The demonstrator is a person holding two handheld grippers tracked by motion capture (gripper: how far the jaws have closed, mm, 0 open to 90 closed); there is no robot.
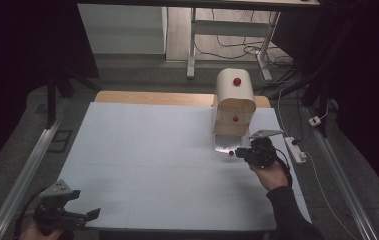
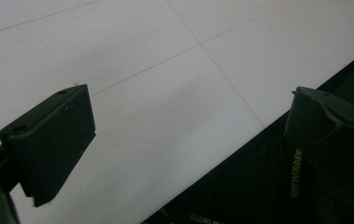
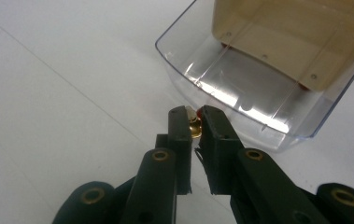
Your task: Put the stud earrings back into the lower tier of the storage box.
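Note:
A small cream cabinet (image 1: 234, 95) with red knobs stands at the far right of the white table (image 1: 152, 150). Its bottom drawer (image 1: 225, 142), of clear plastic, is pulled out toward me over the table. My right gripper (image 1: 240, 153) is shut on the red knob (image 1: 231, 153) at the drawer's front. In the right gripper view the fingertips (image 3: 179, 122) of my right gripper (image 3: 194, 117) pinch the small brass-stemmed knob (image 3: 194, 129) just in front of the clear drawer (image 3: 240, 93). My left gripper (image 1: 84, 216) rests at the table's near left corner, and in its own view the left gripper (image 2: 184, 135) stands open over the table edge with nothing between its jaws.
A wooden drawer (image 3: 296, 42) sits above the clear one inside the cabinet. A power strip (image 1: 295, 150) and cables lie off the table's right edge. A desk frame (image 1: 227, 35) stands on the floor beyond the table.

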